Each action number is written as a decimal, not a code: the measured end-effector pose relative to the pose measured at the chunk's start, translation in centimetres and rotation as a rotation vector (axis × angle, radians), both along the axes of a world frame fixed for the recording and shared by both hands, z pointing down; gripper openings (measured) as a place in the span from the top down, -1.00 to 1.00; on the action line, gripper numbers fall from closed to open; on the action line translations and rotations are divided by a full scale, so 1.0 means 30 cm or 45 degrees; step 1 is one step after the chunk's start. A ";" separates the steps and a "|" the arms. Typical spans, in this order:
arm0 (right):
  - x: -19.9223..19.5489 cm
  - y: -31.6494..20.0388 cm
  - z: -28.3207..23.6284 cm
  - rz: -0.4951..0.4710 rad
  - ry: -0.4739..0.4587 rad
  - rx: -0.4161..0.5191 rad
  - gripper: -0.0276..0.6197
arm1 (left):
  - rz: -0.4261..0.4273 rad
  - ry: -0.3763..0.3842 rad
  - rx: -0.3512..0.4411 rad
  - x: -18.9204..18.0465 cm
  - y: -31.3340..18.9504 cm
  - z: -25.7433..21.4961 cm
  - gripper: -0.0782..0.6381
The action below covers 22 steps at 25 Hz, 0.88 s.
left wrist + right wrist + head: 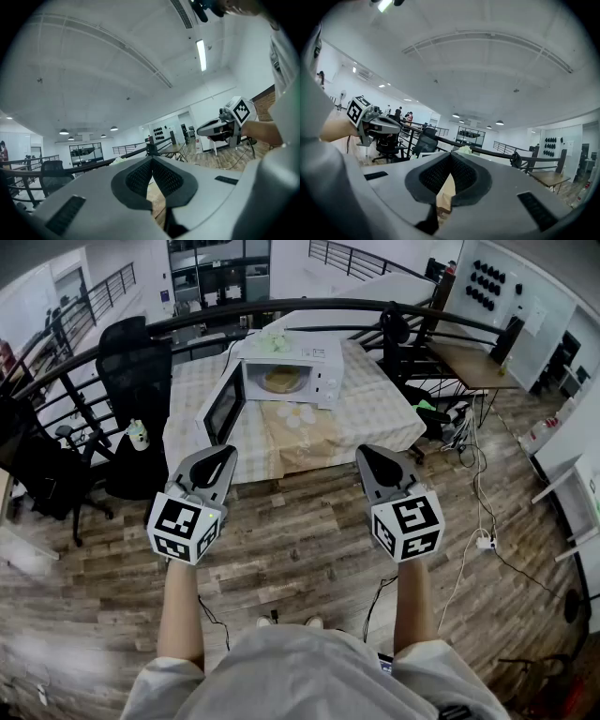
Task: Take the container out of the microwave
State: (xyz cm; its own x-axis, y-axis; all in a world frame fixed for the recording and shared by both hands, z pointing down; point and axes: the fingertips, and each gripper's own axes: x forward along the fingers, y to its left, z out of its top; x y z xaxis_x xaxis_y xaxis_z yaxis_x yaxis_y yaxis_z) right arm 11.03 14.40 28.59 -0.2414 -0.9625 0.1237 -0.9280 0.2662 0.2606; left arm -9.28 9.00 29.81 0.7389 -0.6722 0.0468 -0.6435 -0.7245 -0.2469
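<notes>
A person stood on a wood floor, well apart from a table [375, 418] with a checked cloth. On it sat a white microwave [323, 371], its door [222, 407] standing open to the left. The pale yellow container [279, 379] lay inside the cavity. The left gripper [214, 465] and right gripper [377, 465] were held out in front, each with its jaws pressed together and nothing between them.

Likely risks: the open door jutted into the left gripper's path and could be knocked. Unless the jaws were parted first, they might shove the container deeper. A shallow pinch on its rim could tip it.
</notes>
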 end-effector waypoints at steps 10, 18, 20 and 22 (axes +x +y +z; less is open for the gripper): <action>0.141 -0.014 0.021 -0.041 -0.066 0.008 0.88 | -0.046 -0.012 -0.013 0.131 0.011 0.031 0.74; 0.263 -0.079 0.074 -0.114 -0.142 -0.029 0.88 | -0.107 -0.017 -0.048 0.229 -0.022 0.094 0.74; 0.280 -0.119 0.086 -0.122 -0.143 -0.035 0.88 | -0.107 -0.015 -0.055 0.247 -0.065 0.110 0.74; 0.295 -0.172 0.106 -0.115 -0.129 -0.038 0.88 | -0.097 -0.006 -0.064 0.263 -0.117 0.125 0.74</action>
